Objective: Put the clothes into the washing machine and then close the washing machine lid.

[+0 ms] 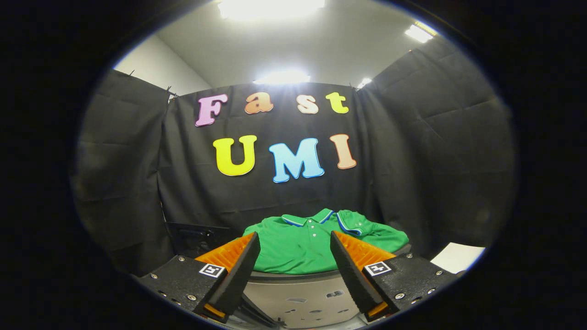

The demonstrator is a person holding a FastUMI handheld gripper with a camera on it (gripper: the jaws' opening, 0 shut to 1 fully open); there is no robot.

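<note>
Gripper [293, 263] fingers spread wide, holding nothing; we judge them set apart for coming grab. Just ahead and below, between fingers: grey rounded washing machine [300, 295] top. Green polo shirt [316, 245] lies heaped on it, collar on far side, not inside drum. We cannot tell lid position. Beyond: black cloth wall [128, 174].

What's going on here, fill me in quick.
A person holds a pair of tongs, open and gripping nothing. Just ahead, between and beyond their fingers, a green polo shirt lies spread over the top of the washing machine. The shirt is not yet picked up.
</note>
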